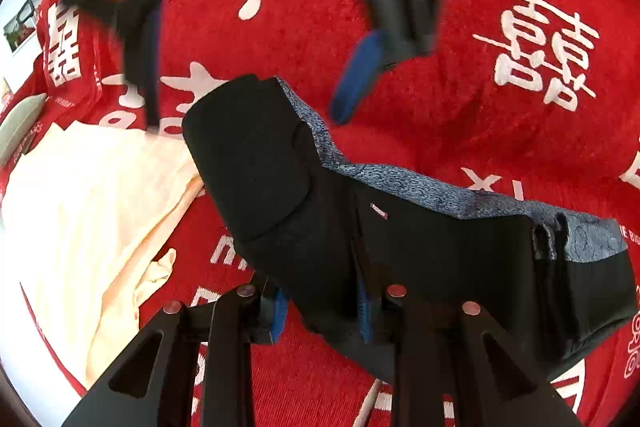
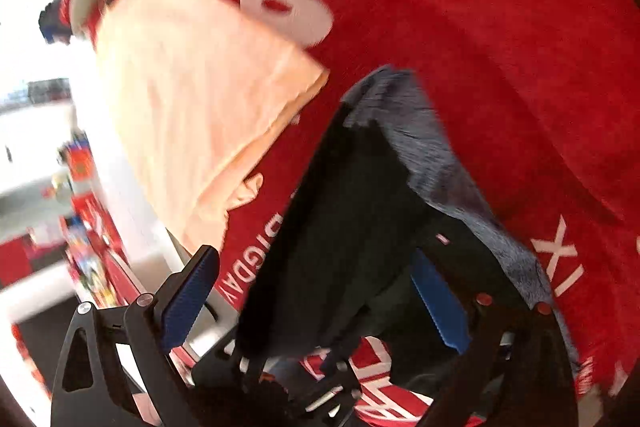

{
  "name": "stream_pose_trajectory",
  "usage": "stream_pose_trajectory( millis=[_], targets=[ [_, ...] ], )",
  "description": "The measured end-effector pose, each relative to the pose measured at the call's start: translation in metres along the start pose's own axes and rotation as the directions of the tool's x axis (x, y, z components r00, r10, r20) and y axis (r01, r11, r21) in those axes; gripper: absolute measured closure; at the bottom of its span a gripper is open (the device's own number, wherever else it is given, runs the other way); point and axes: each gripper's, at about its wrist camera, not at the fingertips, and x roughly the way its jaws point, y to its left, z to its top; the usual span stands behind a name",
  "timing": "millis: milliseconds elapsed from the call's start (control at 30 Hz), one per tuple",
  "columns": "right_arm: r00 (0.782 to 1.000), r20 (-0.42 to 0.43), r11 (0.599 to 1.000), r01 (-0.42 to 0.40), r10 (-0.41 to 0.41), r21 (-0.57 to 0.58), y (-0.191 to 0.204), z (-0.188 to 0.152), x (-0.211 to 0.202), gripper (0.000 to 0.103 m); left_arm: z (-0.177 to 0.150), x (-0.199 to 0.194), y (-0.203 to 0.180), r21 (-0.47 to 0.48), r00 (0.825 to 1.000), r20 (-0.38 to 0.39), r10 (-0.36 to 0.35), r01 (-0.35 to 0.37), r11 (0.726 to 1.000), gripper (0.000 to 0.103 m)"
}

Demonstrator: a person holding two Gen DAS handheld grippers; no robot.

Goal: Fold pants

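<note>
The pants [image 1: 360, 227] are black with a blue-grey patterned inner waistband and lie bunched on the red cloth. My left gripper [image 1: 322, 311] is shut on the pants' near edge, the blue pads pinching the black fabric. In the left wrist view my right gripper [image 1: 248, 71] hovers blurred above the pants, with its blue fingers [image 1: 356, 79] spread wide. In the right wrist view the right gripper [image 2: 316, 299] is open, its fingers [image 2: 188, 299] standing to either side of the pants [image 2: 352, 211] without pinching them.
A red cloth with white characters [image 1: 500, 131] covers the surface. A folded cream garment [image 1: 92, 203] lies left of the pants and shows in the right wrist view [image 2: 192, 107]. A pale oval object [image 1: 20, 123] sits at the far left edge.
</note>
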Motion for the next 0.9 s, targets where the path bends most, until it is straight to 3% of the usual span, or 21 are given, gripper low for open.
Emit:
stream_pose_trajectory(
  millis=[200, 233, 267, 300, 333, 533, 667, 800, 900],
  targets=[
    [0.983, -0.126, 0.99, 0.131, -0.137, -0.055, 0.016, 0.018, 0.04, 0.006, 0.001, 0.0, -0.002, 0.017, 1.0, -0.001, 0.002, -0.002, 1.0, 0.074],
    [0.977, -0.14, 0.986, 0.155, -0.163, -0.066, 0.016, 0.018, 0.045, 0.012, 0.001, -0.001, -0.001, 0.017, 1.0, -0.003, 0.0, 0.0, 1.0, 0.074],
    [0.971, -0.148, 0.981, 0.178, -0.188, -0.08, 0.013, 0.016, 0.049, 0.024, 0.002, 0.0, -0.001, 0.016, 1.0, -0.007, 0.0, 0.0, 1.0, 0.074],
    [0.96, -0.141, 0.969, 0.229, -0.241, -0.096, 0.011, 0.012, 0.05, 0.057, 0.002, 0.001, -0.001, 0.013, 1.0, -0.02, -0.003, 0.004, 1.0, 0.074],
    [0.963, -0.126, 0.97, 0.227, -0.238, -0.091, 0.008, 0.01, 0.047, 0.068, 0.002, 0.002, -0.002, 0.008, 1.0, -0.027, -0.007, 0.007, 1.0, 0.074],
    [0.992, 0.036, 0.99, 0.12, -0.118, -0.07, -0.013, -0.024, 0.009, 0.075, 0.01, -0.018, -0.023, 0.058, 0.999, 0.012, -0.035, 0.034, 0.998, 0.074],
    [0.988, 0.153, 0.999, 0.031, -0.025, -0.038, -0.034, -0.06, -0.026, 0.076, 0.018, -0.039, -0.05, 0.118, 0.997, 0.04, -0.062, 0.057, 0.991, 0.074],
    [0.955, 0.284, 0.996, -0.09, 0.087, -0.002, -0.067, -0.103, -0.062, 0.082, 0.023, -0.062, -0.083, 0.195, 0.994, 0.053, -0.095, 0.083, 0.977, 0.074],
    [0.896, 0.398, 0.976, -0.219, 0.197, 0.01, -0.1, -0.154, -0.088, 0.084, 0.022, -0.078, -0.109, 0.251, 0.991, 0.063, -0.12, 0.1, 0.963, 0.074]
  ],
)
